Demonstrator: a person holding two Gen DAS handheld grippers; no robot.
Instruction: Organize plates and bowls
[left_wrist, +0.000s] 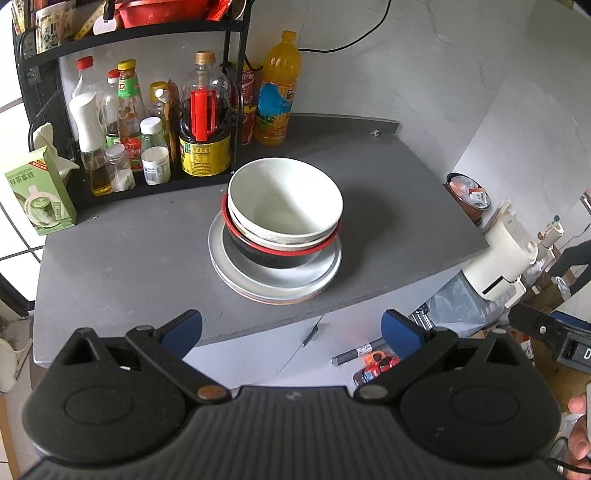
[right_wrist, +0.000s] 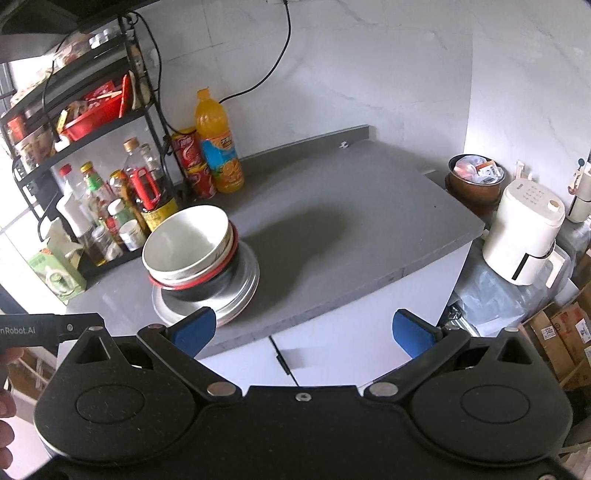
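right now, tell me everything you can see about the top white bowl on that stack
The top white bowl is round, deep and matte off-white, ceramic-looking, and empty inside. It sits upright, slightly askew, nested in a second pale bowl, which rests in a black bowl with a red rim. That stack stands on pale plates near the middle of the grey countertop, in front of the bottle rack. Only the bowl beneath touches it; both grippers are open and clear of it.

Matt grey counter (left_wrist: 129, 251) bears smooth metal plates (left_wrist: 275, 284), a glossy red-rimmed black bowl (left_wrist: 280, 256) and speckled white bowls (left_wrist: 284, 195).
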